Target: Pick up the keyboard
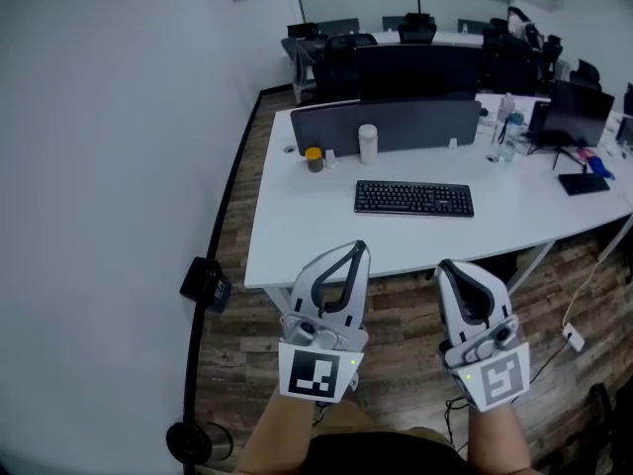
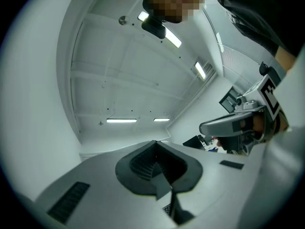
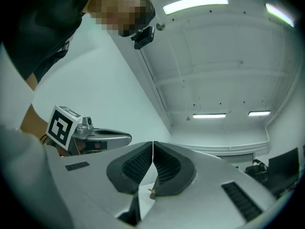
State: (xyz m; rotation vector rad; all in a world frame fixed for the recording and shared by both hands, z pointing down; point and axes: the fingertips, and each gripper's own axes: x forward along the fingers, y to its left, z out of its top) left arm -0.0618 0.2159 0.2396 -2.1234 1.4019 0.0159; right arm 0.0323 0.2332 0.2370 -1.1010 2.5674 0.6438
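Note:
A black keyboard (image 1: 413,198) lies flat on the white desk (image 1: 297,236), a little past its near edge. My left gripper (image 1: 358,249) and my right gripper (image 1: 445,267) are held side by side in front of the desk, over the wooden floor, short of the keyboard. Both point forward and slightly upward. In the left gripper view the left gripper (image 2: 155,145) has its jaws pressed together with nothing between them. The right gripper (image 3: 152,146) is likewise shut and empty. Each gripper view looks at the ceiling and shows the other gripper off to the side.
Behind the keyboard stand a grey divider panel (image 1: 386,125), a white cup (image 1: 368,143) and a small jar (image 1: 315,159). Bottles (image 1: 504,137) and a laptop (image 1: 569,117) sit at the desk's right. A white wall (image 1: 109,166) runs along the left. A power strip (image 1: 573,337) lies on the floor.

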